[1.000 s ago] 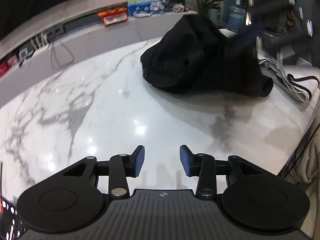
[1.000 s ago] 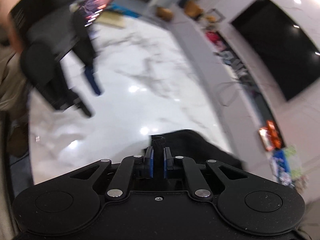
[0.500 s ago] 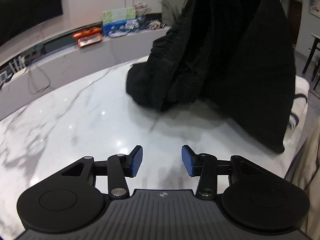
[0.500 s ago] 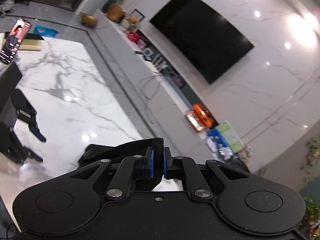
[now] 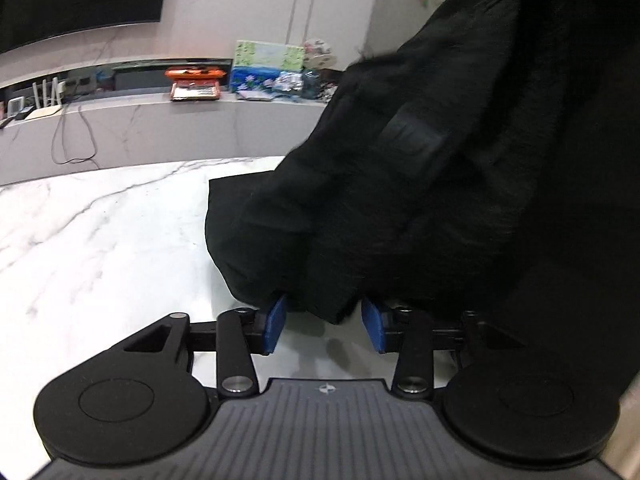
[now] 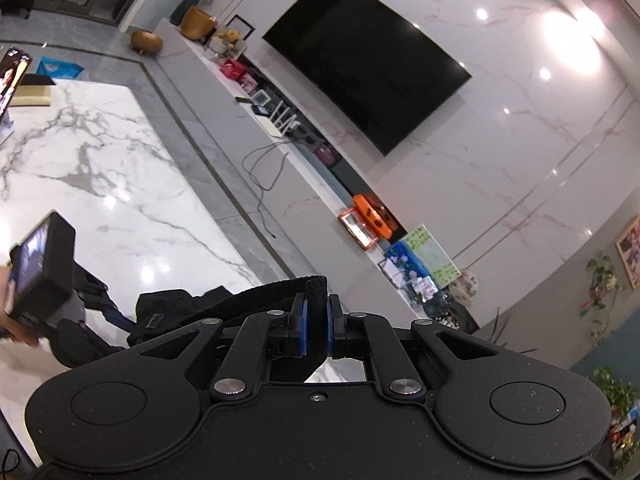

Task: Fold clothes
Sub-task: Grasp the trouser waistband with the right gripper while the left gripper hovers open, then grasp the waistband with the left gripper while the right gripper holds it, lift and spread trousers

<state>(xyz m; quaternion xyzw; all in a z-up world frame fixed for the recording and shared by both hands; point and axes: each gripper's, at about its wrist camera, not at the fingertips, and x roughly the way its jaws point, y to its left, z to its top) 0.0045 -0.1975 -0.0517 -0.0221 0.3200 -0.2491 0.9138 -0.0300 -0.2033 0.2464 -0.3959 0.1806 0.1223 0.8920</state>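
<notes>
A black garment (image 5: 460, 184) hangs over the white marble table (image 5: 100, 240) and fills the right of the left wrist view. Its lowest fold dips between the blue pads (image 5: 276, 324) of my left gripper (image 5: 325, 326). Those jaws are closing, and a gap still shows on each side of the cloth. In the right wrist view my right gripper (image 6: 316, 328) is shut on a thick edge of the black garment (image 6: 256, 300) and holds it up. The left gripper (image 6: 92, 316), held by a hand, shows at the lower left, down by the cloth.
A long low console (image 5: 160, 120) runs behind the table, carrying an orange box (image 5: 196, 80), colourful boxes (image 5: 268, 64) and loose cables (image 6: 264, 168). A large dark TV (image 6: 368, 76) hangs on the wall. A phone (image 6: 12, 72) and a book (image 6: 32, 96) stand at the table's far end.
The right gripper has lifted the garment off the table, so it now hangs. The left gripper has moved in to the hanging cloth, and its jaws have narrowed around the lowest fold.
</notes>
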